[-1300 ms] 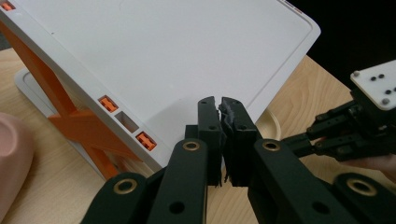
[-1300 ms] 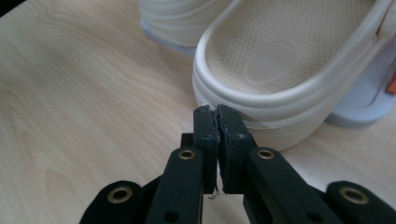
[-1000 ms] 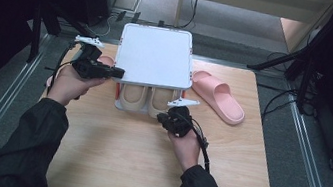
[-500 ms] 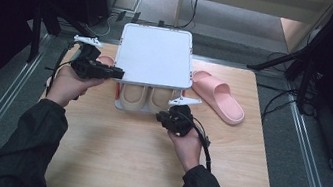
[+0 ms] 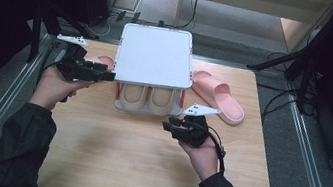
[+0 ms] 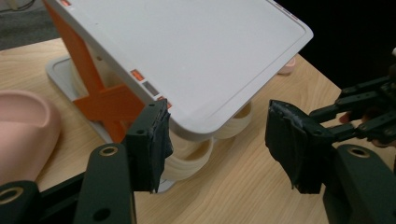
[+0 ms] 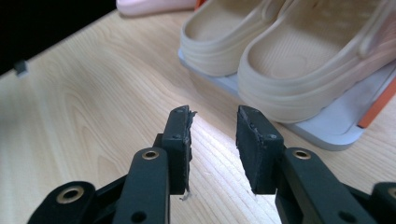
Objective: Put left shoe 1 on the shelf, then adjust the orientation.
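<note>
Since both jaw pairs have just been opening, nothing between: we back left gripper (image 5: 106, 75) off rack shelf (image 5: 156, 56) toward 9 o'clock, right gripper (image 5: 168, 123) off beige slippers (image 5: 148, 99) toward 6, w/o nudging either.

Beige slippers (image 5: 149, 98) under white rack (image 5: 156, 54)

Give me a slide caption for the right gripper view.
Right gripper with open, empty jaws just above the wooden table, facing two beige slippers on a shoe rack's grey base.

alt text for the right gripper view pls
The right gripper hangs open over the wooden table, nothing between its black jaws. Just ahead, a pair of beige slippers sits on the grey base of a shoe rack.
</note>
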Demonstrator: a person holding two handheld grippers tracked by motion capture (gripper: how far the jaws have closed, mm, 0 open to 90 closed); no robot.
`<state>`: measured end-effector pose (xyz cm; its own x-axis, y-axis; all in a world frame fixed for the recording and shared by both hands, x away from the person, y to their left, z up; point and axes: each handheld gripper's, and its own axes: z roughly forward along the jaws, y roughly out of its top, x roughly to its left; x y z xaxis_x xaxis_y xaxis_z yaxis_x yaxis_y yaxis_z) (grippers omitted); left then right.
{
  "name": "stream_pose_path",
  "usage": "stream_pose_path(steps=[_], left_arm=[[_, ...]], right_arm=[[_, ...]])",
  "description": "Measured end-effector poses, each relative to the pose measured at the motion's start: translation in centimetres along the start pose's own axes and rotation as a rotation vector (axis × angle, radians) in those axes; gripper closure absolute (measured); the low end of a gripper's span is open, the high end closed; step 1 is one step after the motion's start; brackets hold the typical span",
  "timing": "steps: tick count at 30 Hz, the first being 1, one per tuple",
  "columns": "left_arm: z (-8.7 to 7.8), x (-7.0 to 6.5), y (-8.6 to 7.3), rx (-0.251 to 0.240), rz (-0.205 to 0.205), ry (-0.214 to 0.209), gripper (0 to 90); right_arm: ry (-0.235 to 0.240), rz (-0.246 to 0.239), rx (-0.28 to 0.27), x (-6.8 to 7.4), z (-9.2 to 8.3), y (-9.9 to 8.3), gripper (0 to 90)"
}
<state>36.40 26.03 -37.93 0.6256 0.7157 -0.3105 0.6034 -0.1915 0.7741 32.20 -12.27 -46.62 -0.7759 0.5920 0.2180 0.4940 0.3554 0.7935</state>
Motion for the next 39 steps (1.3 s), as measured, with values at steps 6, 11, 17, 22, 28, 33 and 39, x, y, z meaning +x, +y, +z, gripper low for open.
stream_pose_path(steps=[6, 11, 17, 22, 28, 33, 39], left_arm=[[-1.1, 0.5, -1.0, -0.011, -0.015, 0.027, 37.7], [-1.9, 0.8, -1.8, -0.015, -0.027, 0.047, 38.2], [-2.5, 1.7, -2.9, -0.012, -0.050, 0.073, 38.2], [-2.9, 2.1, -3.6, -0.019, -0.058, 0.106, 36.9], [-3.0, 3.3, -4.4, -0.036, -0.073, 0.130, 37.5], [-2.3, 4.8, -5.4, -0.018, -0.087, 0.142, 46.5], [-2.0, 6.3, -6.2, -0.012, -0.111, 0.126, 64.7]], right_arm=[[0.022, 0.024, -0.006, -0.8, -1.3, -0.1, 63.3], [0.026, 0.009, -0.013, -1.2, -2.1, -0.4, 63.2], [0.025, 0.020, -0.019, -2.2, -3.2, -0.8, 63.2], [0.015, 0.023, -0.016, -2.8, -3.9, -1.1, 62.5], [0.012, 0.035, -0.045, -3.4, -4.2, -1.4, 62.4], [0.006, 0.041, -0.049, -3.7, -4.1, -1.3, 62.1], [0.010, 0.037, -0.025, -3.8, -3.5, -1.2, 62.0]])
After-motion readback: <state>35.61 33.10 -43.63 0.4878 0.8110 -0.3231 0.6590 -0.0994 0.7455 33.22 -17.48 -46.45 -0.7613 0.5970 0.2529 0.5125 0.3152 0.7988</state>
